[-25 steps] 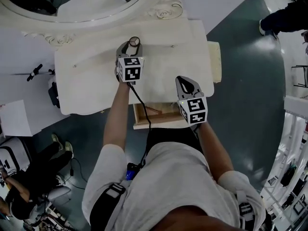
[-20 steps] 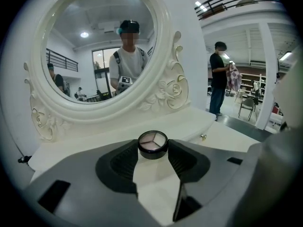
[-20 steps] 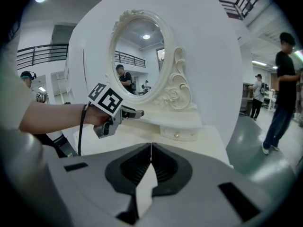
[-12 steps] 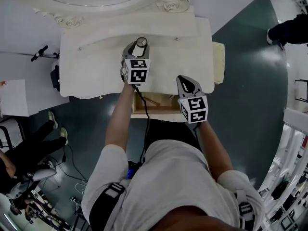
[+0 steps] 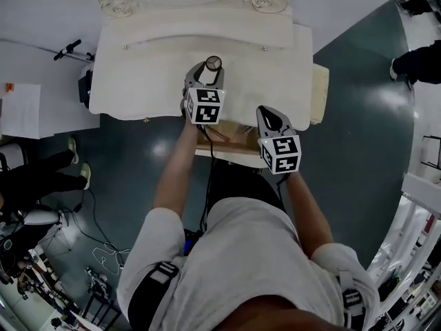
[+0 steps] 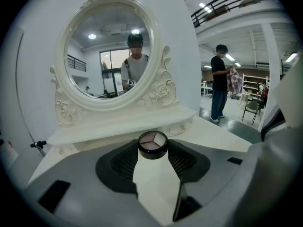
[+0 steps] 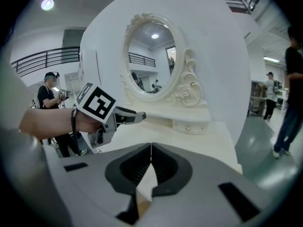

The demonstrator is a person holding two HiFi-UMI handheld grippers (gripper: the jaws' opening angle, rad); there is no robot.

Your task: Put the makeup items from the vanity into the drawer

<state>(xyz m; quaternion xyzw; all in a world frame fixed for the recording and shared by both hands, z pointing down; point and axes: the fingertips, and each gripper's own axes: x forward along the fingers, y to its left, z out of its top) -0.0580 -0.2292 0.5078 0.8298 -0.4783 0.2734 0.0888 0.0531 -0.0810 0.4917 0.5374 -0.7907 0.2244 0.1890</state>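
Observation:
A small round compact (image 6: pixel 153 143) with a black rim and pale three-part filling sits between the tips of my left gripper (image 6: pixel 153 149), which is shut on it. In the head view this gripper (image 5: pixel 210 68) holds the compact (image 5: pixel 213 63) over the middle of the white vanity top (image 5: pixel 138 81). The marker cube of the left gripper hangs at the front edge, above the open wooden drawer (image 5: pixel 231 145). My right gripper (image 5: pixel 266 112) is to the right, over the front edge, shut and empty. Its jaws (image 7: pixel 150 147) meet with nothing between them.
The oval mirror (image 6: pixel 109 56) in its carved frame rises at the back of the vanity, with small drawers (image 7: pixel 189 125) under it. A side wing (image 5: pixel 319 92) juts out at the right. People stand on the floor to the left (image 5: pixel 41 178) and right (image 6: pixel 220 86).
My left gripper has drawn back from the rear of the vanity toward the front edge, the compact still in it. The right gripper has also drawn back a little.

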